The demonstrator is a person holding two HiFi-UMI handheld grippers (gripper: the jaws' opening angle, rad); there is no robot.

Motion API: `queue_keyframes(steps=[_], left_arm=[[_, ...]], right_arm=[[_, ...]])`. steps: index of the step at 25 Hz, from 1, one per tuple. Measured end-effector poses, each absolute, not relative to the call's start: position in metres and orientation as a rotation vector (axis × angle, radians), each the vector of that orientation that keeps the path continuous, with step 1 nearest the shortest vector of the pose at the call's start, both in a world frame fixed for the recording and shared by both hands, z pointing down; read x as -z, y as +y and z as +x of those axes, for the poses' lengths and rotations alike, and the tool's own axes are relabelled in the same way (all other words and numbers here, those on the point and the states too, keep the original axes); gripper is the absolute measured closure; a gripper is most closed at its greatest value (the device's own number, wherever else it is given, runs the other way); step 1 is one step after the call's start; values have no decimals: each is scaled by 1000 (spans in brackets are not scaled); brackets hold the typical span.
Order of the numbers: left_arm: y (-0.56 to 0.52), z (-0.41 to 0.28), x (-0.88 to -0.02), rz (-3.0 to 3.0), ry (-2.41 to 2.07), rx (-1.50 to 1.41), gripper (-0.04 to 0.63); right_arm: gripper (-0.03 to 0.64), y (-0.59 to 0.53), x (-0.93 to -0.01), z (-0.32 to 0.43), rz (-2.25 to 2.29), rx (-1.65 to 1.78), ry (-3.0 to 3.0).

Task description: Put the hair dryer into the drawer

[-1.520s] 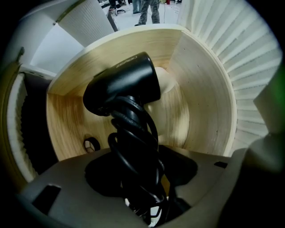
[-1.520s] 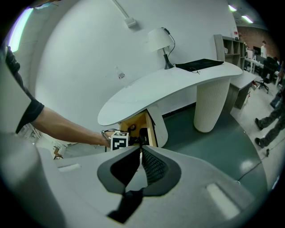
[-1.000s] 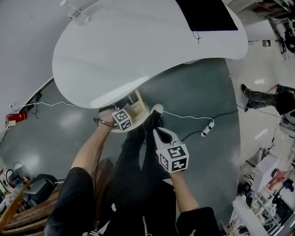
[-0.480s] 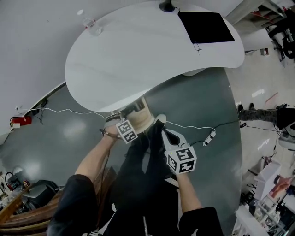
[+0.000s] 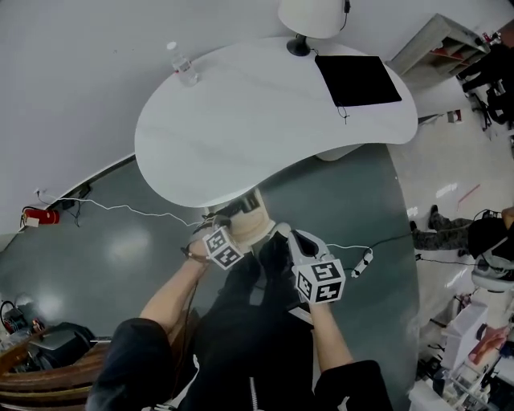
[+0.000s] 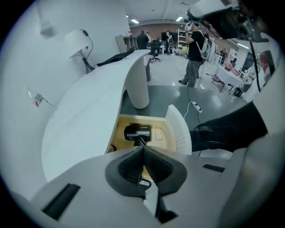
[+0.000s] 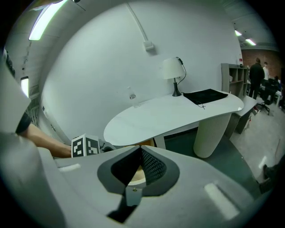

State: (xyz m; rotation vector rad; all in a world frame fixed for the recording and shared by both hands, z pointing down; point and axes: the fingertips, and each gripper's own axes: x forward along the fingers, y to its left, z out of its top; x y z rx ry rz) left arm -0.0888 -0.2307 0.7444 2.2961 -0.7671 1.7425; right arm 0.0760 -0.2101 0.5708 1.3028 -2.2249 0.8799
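The black hair dryer (image 6: 138, 132) lies inside the open wooden drawer (image 6: 116, 133) under the white table (image 5: 241, 128), its cord trailing toward me. My left gripper (image 6: 143, 149) hangs above the drawer, pointing steeply down. Its jaws have just been closing and now meet with nothing between them. The drawer's white ribbed front (image 6: 180, 129) stands pulled out to the right. My right gripper (image 5: 285, 234) hovers just right of the drawer (image 5: 250, 218), shut and empty. In the right gripper view its pads (image 7: 151, 165) touch at the tips, and the left gripper's marker cube (image 7: 84, 145) shows at the left.
A lamp (image 5: 313, 16), a black mat (image 5: 357, 80) and a clear bottle (image 5: 185, 71) are on the table. A white cable with a power strip (image 5: 363, 261) runs across the grey floor. A wooden chair (image 5: 48, 377) stands at lower left. People stand in the far room (image 6: 196, 49).
Both grippers have risen from the drawer, the left one more. The head view has pulled back, so the lamp and the whole tabletop now show.
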Motion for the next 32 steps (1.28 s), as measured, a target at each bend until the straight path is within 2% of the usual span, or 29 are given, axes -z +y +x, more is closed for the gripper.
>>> queue_keyframes(steps=[19,32], left_arm=[[-236,-85,-605,2419,-1073,-1291,583],[-235,-97,-565,2446,-1182,-1157,583]], right_arm=[[612,-231,-509,56,1341,-749,-2368],[613,-239,-484,38,1306,-669,-2428]])
